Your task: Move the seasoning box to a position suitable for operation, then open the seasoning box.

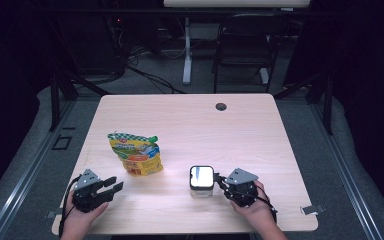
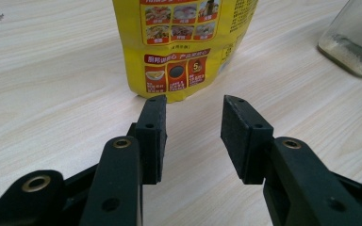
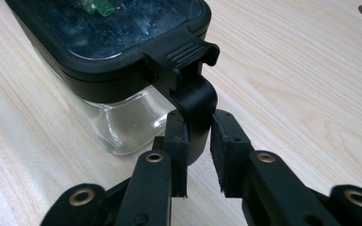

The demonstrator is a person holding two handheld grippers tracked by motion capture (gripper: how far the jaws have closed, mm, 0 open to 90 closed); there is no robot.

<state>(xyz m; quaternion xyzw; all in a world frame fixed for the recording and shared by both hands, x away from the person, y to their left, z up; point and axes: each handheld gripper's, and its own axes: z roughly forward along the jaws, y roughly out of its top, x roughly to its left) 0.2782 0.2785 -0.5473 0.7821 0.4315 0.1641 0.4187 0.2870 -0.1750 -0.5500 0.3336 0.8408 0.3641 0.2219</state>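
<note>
A yellow printed pouch (image 1: 135, 154) with a green spout stands on the pale wooden table (image 1: 240, 130), left of centre. My left gripper (image 1: 116, 184) rests near the front edge, open and empty, its jaws pointing at the pouch (image 2: 184, 42) a short way ahead of the left gripper (image 2: 193, 106). A square glass jar (image 1: 201, 181) with a black lid (image 3: 108, 33) stands to the right of the pouch. My right gripper (image 3: 199, 117) is at the jar's right side, its jaws closed on the lid's black latch (image 3: 193, 94). In the high view the right gripper (image 1: 220, 181) touches the jar.
A round cable hole (image 1: 221, 106) lies near the table's far edge. A black chair (image 1: 245, 45) and a desk leg (image 1: 187, 50) stand on the floor beyond. The glass jar (image 2: 353, 42) holds a little pale powder at its bottom.
</note>
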